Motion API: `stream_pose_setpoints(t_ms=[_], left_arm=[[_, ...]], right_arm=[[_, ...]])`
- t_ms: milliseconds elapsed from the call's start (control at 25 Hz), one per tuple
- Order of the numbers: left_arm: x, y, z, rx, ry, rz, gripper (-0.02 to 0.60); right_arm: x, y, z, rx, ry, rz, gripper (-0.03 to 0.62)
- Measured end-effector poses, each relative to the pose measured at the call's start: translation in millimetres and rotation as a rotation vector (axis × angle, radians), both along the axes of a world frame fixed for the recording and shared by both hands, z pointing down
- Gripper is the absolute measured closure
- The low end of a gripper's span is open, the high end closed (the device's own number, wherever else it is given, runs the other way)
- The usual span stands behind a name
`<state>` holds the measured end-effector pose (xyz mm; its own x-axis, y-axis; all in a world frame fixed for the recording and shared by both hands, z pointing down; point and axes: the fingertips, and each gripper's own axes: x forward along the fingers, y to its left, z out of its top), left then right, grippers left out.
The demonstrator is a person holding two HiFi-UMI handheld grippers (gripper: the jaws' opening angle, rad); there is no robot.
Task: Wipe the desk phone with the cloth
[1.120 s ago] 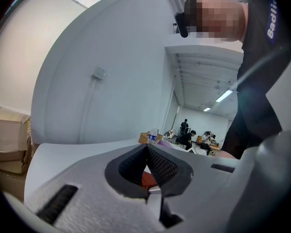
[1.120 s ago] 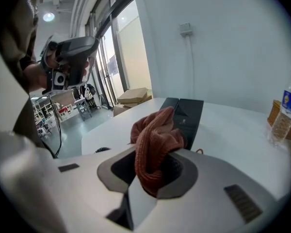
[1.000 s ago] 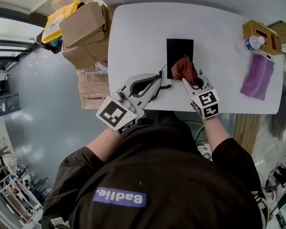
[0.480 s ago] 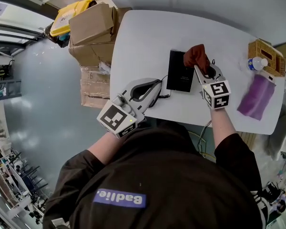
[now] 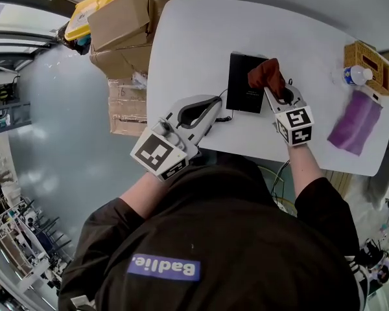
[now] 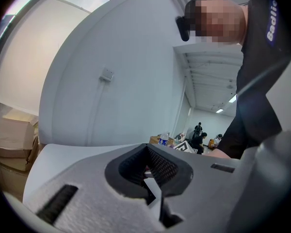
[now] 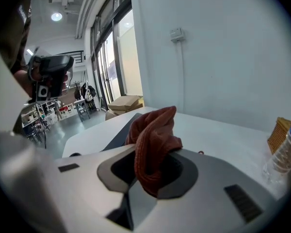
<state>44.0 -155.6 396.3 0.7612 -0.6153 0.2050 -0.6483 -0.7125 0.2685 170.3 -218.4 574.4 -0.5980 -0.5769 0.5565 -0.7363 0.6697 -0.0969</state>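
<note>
Low in the head view, the left gripper [image 5: 209, 112] lies at the tabletop's [image 5: 194, 37] near edge, clenched on nothing. Right of it, the right gripper [image 5: 273, 93] pinches a rust-brown cloth [image 5: 266, 75], bunched over the right edge of the black desk phone [image 5: 244, 83] at frame centre. At far right lie a purple cloth [image 5: 355, 123], a bottle [image 5: 356, 75] and a basket [image 5: 371, 57].

White table [image 5: 194, 44], wicker basket [image 5: 369, 57] at far right corner — water bottle [image 5: 356, 75] just beside it, purple cloth [image 5: 354, 122] nearer, cardboard boxes [image 5: 120, 28] stacked off left edge.
</note>
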Motion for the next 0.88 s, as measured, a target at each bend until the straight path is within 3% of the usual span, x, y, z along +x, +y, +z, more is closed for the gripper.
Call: stream_pose_setpoints(t_ms=[640,880], left_arm=[[7.7,25.0,15.5,-0.012,-0.008,0.081,0.566],[2.4,39.7,6.6,0.008,0.003,0.101,0.566]], right_arm=[[-4.3,94.3,47.7,-0.127,0.04,-0.007,0.496],[-3.2,103.9,33.1,-0.101,0.016,0.046,0.496]])
